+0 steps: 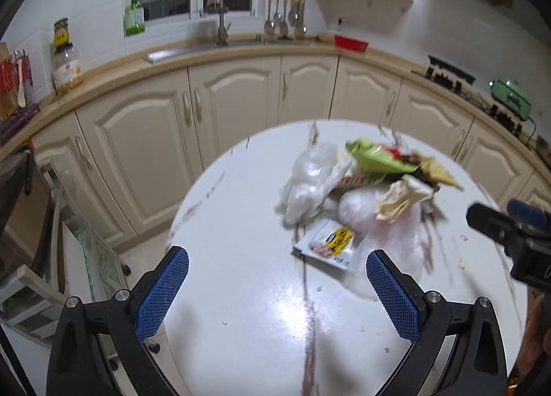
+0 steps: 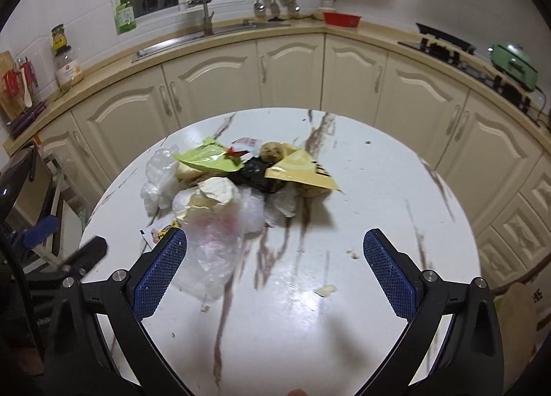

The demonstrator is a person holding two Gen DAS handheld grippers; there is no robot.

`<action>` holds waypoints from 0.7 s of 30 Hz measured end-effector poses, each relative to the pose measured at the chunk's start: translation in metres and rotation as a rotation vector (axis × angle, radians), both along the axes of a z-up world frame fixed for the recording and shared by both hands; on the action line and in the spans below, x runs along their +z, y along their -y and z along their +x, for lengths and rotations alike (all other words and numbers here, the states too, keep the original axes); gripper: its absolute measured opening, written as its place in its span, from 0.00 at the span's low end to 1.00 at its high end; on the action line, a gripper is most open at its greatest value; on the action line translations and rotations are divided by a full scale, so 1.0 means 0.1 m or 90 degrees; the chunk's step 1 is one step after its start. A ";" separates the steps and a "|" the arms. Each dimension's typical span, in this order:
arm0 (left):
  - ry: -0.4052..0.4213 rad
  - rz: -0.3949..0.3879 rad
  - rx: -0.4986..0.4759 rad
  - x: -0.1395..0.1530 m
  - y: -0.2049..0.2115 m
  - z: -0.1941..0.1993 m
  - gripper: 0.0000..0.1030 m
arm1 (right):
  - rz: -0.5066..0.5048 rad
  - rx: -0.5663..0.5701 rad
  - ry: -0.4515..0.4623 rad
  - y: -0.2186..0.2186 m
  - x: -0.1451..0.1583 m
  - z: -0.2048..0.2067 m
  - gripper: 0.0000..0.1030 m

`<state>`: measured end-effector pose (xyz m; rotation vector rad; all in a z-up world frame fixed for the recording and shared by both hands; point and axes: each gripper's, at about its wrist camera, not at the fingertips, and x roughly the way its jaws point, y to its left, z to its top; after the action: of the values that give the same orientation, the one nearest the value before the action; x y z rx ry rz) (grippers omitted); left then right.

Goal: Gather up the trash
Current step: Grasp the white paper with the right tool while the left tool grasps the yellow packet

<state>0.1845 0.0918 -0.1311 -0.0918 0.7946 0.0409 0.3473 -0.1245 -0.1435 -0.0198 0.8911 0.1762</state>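
Observation:
A heap of trash lies on the round white marbled table (image 1: 248, 292) (image 2: 378, 189): a green snack wrapper (image 1: 377, 155) (image 2: 206, 160), a yellow wrapper (image 2: 299, 172) (image 1: 439, 170), crumpled clear plastic bags (image 1: 310, 182) (image 2: 213, 244), a crumpled cream paper (image 1: 403, 198) (image 2: 213, 194) and a small white-and-yellow packet (image 1: 330, 246) (image 2: 160, 232). My left gripper (image 1: 277, 289) is open above the table's near left part, short of the heap. My right gripper (image 2: 275, 272) is open too, near side of the heap, its left finger beside the clear bag. The right gripper (image 1: 509, 230) also shows at the left view's right edge.
Crumbs (image 2: 325, 290) dot the near table. Cream cabinets (image 1: 224, 103) and a counter with sink (image 2: 213, 32), red tub (image 2: 341, 19), stove (image 2: 444, 44) and green appliance (image 2: 513, 62) curve behind. A rack and chair (image 1: 31, 223) stand left of the table.

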 end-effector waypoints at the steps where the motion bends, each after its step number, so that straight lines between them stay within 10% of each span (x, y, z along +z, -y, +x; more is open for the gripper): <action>1: -0.009 -0.002 -0.002 -0.05 -0.03 0.12 0.98 | 0.004 0.005 -0.006 -0.05 -0.03 0.05 0.94; 11: -0.040 -0.012 -0.016 -0.27 -0.18 0.83 0.98 | 0.033 0.050 -0.057 -0.45 -0.34 0.51 0.72; 15: -0.049 -0.013 -0.034 -0.38 -0.16 0.99 0.98 | 0.053 0.063 -0.089 -0.47 -0.52 0.63 0.33; 21: -0.067 -0.013 -0.053 -0.57 -0.13 1.16 0.98 | 0.076 0.071 -0.078 -0.33 -0.51 0.58 0.27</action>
<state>0.3004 0.1048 -0.1877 -0.0763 0.9036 -0.0417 0.4057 -0.0919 -0.1949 0.0527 1.0010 0.3377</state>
